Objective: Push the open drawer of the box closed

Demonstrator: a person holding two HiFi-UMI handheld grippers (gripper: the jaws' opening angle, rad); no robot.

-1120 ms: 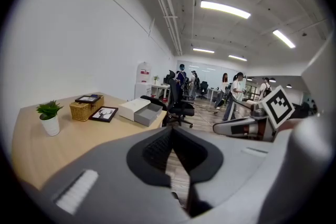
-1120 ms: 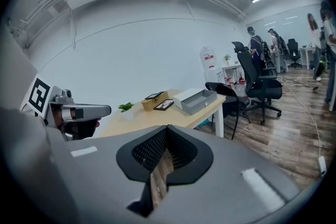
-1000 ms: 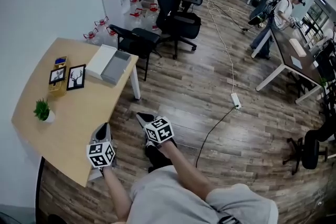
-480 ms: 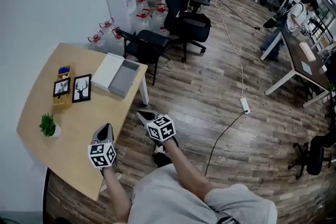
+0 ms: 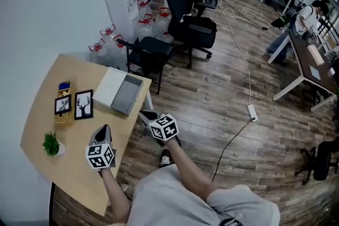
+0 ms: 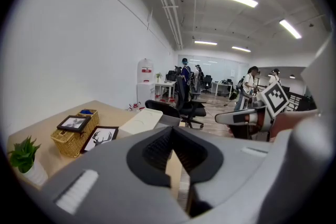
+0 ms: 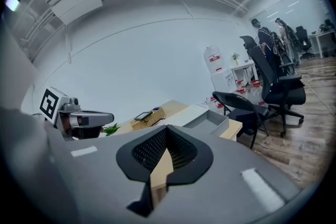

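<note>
Grey drawer (image 5: 127, 96), pulled out rightward from white box (image 5: 108, 87) at far right corner of table (image 5: 74, 135). Probably light, stiff, free-sliding; push flat on its right wall. Nearer, left gripper (image 5: 105, 128) and right gripper (image 5: 143, 114), both closed, empty.

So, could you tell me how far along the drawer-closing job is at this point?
Nothing is done yet: the grey drawer stands pulled out of the white box. In hand: the left gripper and right gripper are shut, empty, short of the box. Left: reach the drawer and push it in.
</note>
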